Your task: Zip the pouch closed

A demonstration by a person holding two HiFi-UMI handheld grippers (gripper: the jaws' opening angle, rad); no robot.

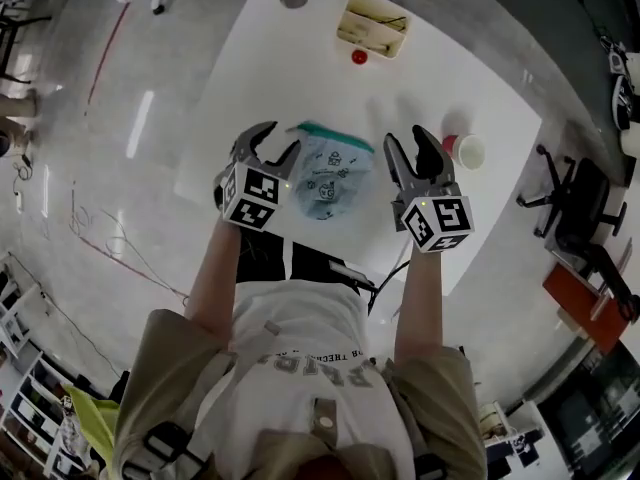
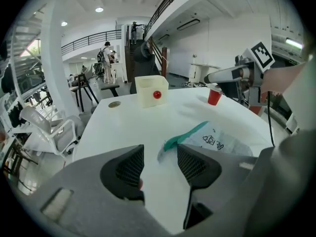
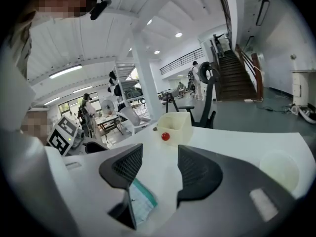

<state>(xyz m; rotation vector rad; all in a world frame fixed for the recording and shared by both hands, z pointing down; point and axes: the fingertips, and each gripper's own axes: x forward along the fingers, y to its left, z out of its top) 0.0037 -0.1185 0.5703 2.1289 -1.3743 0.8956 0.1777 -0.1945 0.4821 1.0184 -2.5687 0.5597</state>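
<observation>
Both tools hover over the white counter (image 1: 300,68) and neither has hold of anything. The left gripper (image 1: 278,140) has its jaws spread with only bare counter between them, and the right gripper (image 1: 408,138) is spread and empty as well. The pouch (image 1: 330,173), clear with small printed figures, lies flat on the counter between the two grippers, a little nearer my left one. Its teal zipper strip (image 1: 335,136) runs along the edge farthest from me. From the left gripper view, the near end of that strip (image 2: 185,135) sits just beyond the jaw gap, toward the right-hand jaw and close but apart from it. From the right gripper view, a corner of the pouch (image 3: 140,204) shows low and to the left, behind the left-hand jaw and outside the gap. I cannot make out the slider or how much of the zipper is already shut. I judge the task barely begun: I have yet to pin one end and catch the pull. A red cup (image 1: 462,150) stands just right of my right gripper, and a cream bin (image 1: 372,23) with a red ball (image 1: 359,57) beside it sits well ahead.
</observation>
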